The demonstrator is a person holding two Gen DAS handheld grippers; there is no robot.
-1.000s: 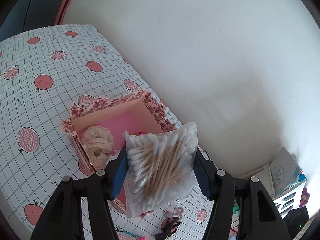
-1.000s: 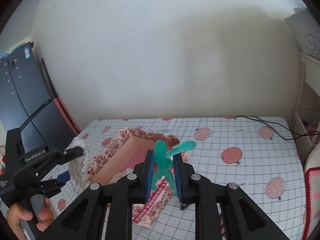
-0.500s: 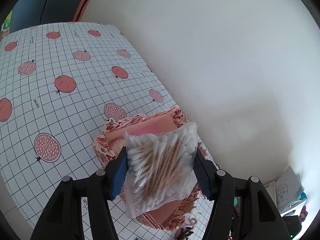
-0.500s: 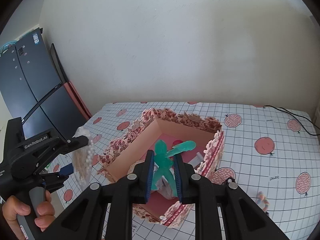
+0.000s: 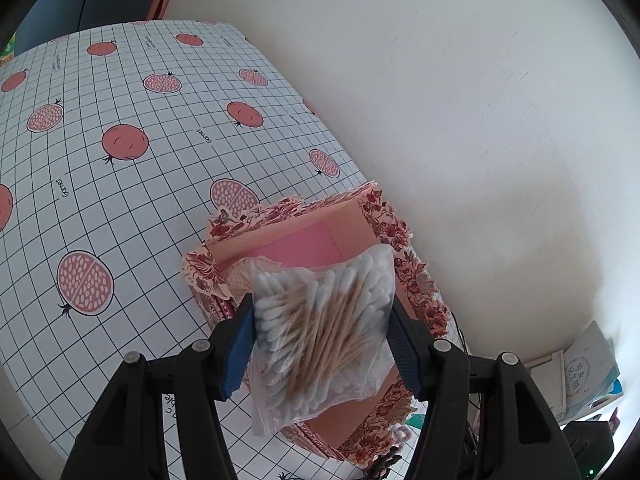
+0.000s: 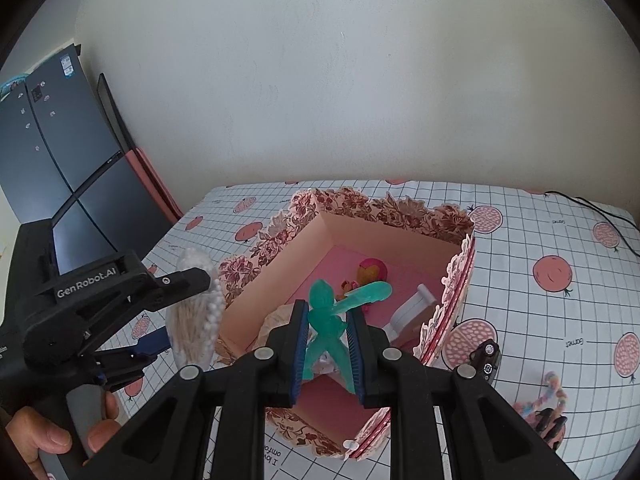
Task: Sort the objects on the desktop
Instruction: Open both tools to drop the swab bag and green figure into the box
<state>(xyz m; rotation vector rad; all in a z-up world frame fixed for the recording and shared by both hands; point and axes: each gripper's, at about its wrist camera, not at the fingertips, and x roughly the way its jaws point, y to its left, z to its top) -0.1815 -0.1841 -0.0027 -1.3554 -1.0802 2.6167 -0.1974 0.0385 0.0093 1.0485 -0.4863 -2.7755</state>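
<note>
both loads hovering over floral box (image 6: 384, 216): left gripper (image 5: 320, 330) clamping swab bag (image 5: 324, 332), right gripper (image 6: 327, 344) clamping green figure (image 6: 332, 316); trinkets (image 6: 548, 400) waiting outside.

Soft, even daylight fills both views, bright enough that the plain white wall (image 5: 460, 100) washes out toward the right edge of the left wrist view. A broad, faint shadow lies on that wall just beyond the left gripper (image 5: 322, 320). Fisheye bending curves the grid-printed tabletop (image 6: 560, 240) and darkens every corner. Focus is sharp, with no motion blur; the black gripper bodies show little glare.
</note>
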